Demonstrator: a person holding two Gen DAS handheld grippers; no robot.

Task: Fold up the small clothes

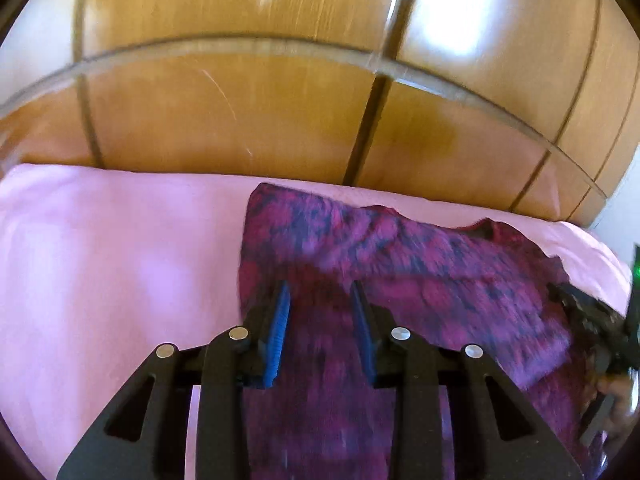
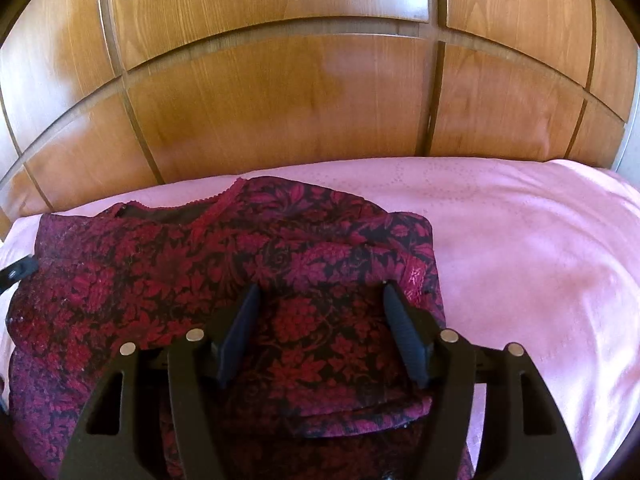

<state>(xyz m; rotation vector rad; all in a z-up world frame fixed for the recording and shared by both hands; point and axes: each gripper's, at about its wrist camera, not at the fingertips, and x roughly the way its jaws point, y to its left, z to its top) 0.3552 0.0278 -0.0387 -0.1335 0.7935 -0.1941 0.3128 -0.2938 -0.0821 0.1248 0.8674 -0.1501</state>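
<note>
A small dark red garment with a black floral pattern (image 2: 168, 280) lies spread on the pink sheet (image 2: 540, 260), neckline toward the wooden wall; its right side is folded over. My right gripper (image 2: 320, 296) is open and empty just above the folded right part. The left wrist view is blurred; the same garment (image 1: 400, 264) shows there and my left gripper (image 1: 320, 292) is open over its left part, holding nothing. The right gripper (image 1: 596, 328) shows at the right edge of the left wrist view, and a bit of the left gripper (image 2: 20, 270) at the left edge of the right wrist view.
A wooden panelled wall (image 2: 280, 100) rises directly behind the bed. Pink sheet stretches to the left of the garment in the left wrist view (image 1: 100, 260) and to its right in the right wrist view.
</note>
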